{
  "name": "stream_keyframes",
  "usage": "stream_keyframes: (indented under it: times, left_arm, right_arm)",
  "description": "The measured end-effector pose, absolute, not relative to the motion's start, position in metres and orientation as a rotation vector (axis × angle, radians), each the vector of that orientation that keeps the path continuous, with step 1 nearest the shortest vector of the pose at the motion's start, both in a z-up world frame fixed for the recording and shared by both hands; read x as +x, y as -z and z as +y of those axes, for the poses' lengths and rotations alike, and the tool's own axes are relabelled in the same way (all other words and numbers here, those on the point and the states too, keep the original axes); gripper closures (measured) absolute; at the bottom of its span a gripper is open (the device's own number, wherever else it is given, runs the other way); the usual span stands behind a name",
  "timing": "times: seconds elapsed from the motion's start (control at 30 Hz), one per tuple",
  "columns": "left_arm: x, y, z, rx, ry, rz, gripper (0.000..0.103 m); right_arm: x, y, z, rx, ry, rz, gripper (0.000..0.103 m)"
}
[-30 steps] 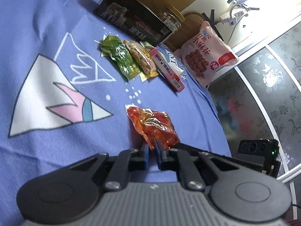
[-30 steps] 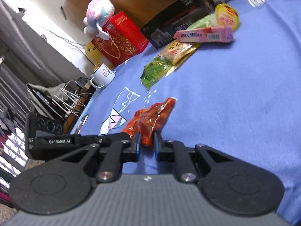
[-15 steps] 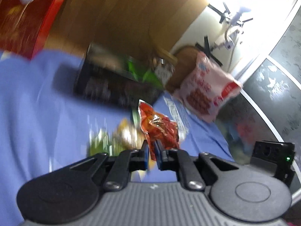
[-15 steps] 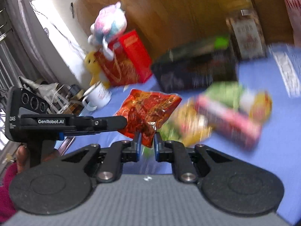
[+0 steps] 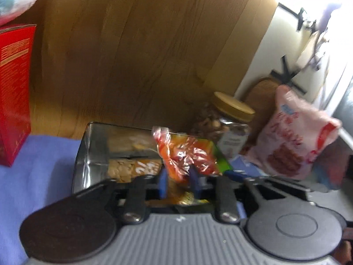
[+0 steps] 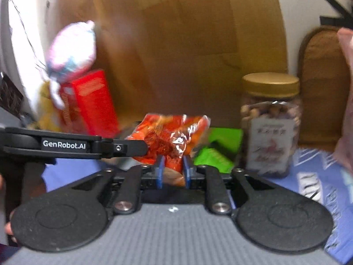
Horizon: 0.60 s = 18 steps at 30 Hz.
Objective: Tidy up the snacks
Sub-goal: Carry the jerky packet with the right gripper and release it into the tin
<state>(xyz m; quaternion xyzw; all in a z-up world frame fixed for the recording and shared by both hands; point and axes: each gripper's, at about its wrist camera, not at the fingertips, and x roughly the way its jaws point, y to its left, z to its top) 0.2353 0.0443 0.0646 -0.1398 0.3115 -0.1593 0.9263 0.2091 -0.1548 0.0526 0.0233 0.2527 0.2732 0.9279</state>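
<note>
Blue printed cloth [image 5: 39,167] covers the work surface, with a wood-panelled wall behind its far edge; both views are motion-blurred. Nearest item: left gripper [image 5: 177,183], jaws opening, the lower end of the red-orange snack packet [image 5: 187,154] standing between its blue pads; whether the pads press it at this instant cannot be told. Matching item: right gripper [image 6: 173,169], jaws likewise opening, the same packet between its pads, the left gripper's finger reaching in from the side to meet the packet at the other end. The packet hangs in the air between the two tools, above the open metal tin [image 5: 92,154] near the cloth's far edge. Judged purpose: a two-ended hold keeps the limp film level over the tin, and the parting jaws suggest a drop into it. The tin already contains a tan snack pack [image 5: 132,167] and green packets [image 6: 217,152], apparently the sorted lot. Beyond the tin, at the far edge: clear jar with gold lid [image 6: 270,123], full of brown pieces, upright. Towards the far right corner: pink-white snack bag [image 5: 293,139], propped upright. Towards the far left corner: red box [image 6: 92,103], standing, with a pastel plush toy [image 6: 71,50] perched on top. Risk noted: the packet may catch on the tin's rim.
</note>
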Motion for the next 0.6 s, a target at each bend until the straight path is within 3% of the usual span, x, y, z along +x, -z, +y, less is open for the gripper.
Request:
stream_keyframes:
  times: [0.37,0.6]
  left_arm:
    - [0.151,-0.072,0.047,-0.244,0.284,0.548,0.073]
    - [0.072,-0.039,0.034,-0.185,0.271,0.604,0.071]
  right_arm:
    - [0.139,-0.045,-0.194,0.209,-0.548,0.461,0.067]
    - [0.063,-0.014,-0.206,0.311,-0.504,0.504,0.067]
